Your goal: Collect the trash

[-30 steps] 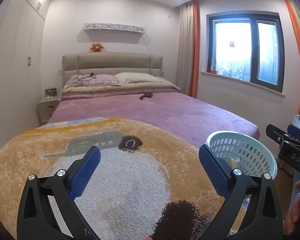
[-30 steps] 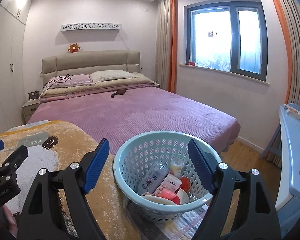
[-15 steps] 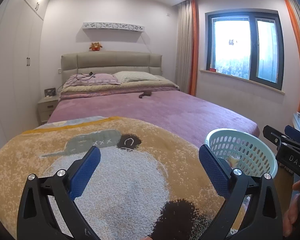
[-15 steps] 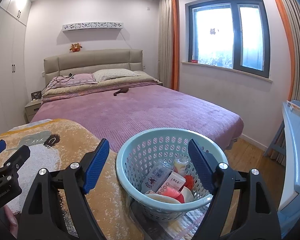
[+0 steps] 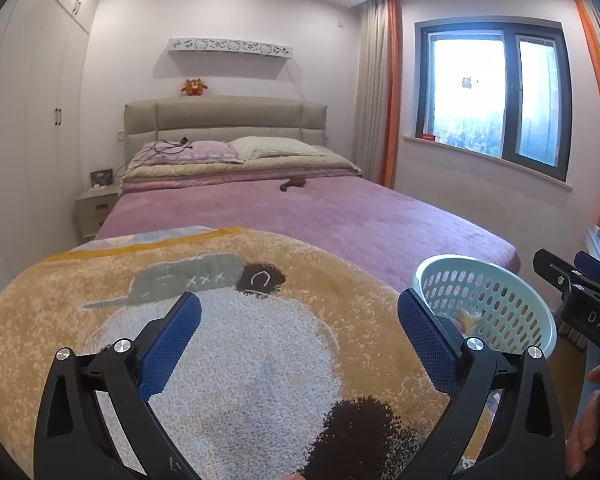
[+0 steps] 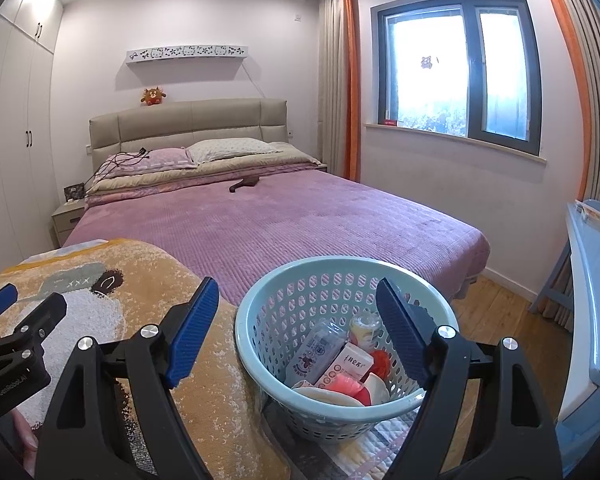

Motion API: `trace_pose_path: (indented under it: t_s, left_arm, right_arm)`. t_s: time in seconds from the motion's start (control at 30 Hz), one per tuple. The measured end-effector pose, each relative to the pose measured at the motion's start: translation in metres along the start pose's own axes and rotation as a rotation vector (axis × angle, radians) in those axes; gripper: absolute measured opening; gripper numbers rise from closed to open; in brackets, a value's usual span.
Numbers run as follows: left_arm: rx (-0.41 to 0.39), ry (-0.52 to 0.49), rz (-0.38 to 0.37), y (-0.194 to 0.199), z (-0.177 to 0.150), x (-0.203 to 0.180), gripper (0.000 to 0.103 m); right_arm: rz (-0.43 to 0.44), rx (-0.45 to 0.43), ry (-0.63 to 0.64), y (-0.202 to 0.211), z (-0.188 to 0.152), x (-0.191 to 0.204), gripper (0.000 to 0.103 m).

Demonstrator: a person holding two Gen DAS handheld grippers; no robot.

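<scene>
A pale blue perforated basket [image 6: 260, 312] stands beside the bed foot and holds trash: a clear plastic bottle [image 6: 320, 350], a pink-and-white carton [image 6: 348, 368], a small can [image 6: 366, 326], red scraps and a white dish. My right gripper [image 6: 297, 284] hovers just in front of the basket, open, with its blue pads touching nothing. My left gripper [image 5: 298, 300] is open too, empty, above a plush yellow cartoon blanket [image 5: 260, 360]. In the left wrist view the basket [image 5: 500, 304] sits at the right, past my right fingertip.
A bed with a purple cover [image 5: 340, 220] fills the middle; a small dark brown object [image 5: 294, 183] lies near its pillows. A nightstand [image 5: 96, 212] stands at the left and a blue desk [image 6: 596, 280] at the right. Wooden floor [image 6: 500, 300] shows beside the bed.
</scene>
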State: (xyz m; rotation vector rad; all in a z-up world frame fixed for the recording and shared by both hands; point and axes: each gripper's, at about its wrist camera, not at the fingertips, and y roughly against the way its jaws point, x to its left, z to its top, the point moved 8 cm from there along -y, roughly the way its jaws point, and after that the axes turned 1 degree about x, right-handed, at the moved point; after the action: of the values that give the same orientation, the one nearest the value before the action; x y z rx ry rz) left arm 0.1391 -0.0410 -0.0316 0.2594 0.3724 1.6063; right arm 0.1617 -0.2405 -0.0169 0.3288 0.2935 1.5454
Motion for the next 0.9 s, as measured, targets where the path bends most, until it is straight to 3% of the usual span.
trace_pose_path:
  t_s: [0.9]
  left_arm:
    - [0.011, -0.004, 0.006, -0.0015, -0.0009, -0.0001, 0.095]
  right_arm:
    - [0.014, 0.002, 0.003, 0.0031, 0.0017, 0.0002, 0.077]
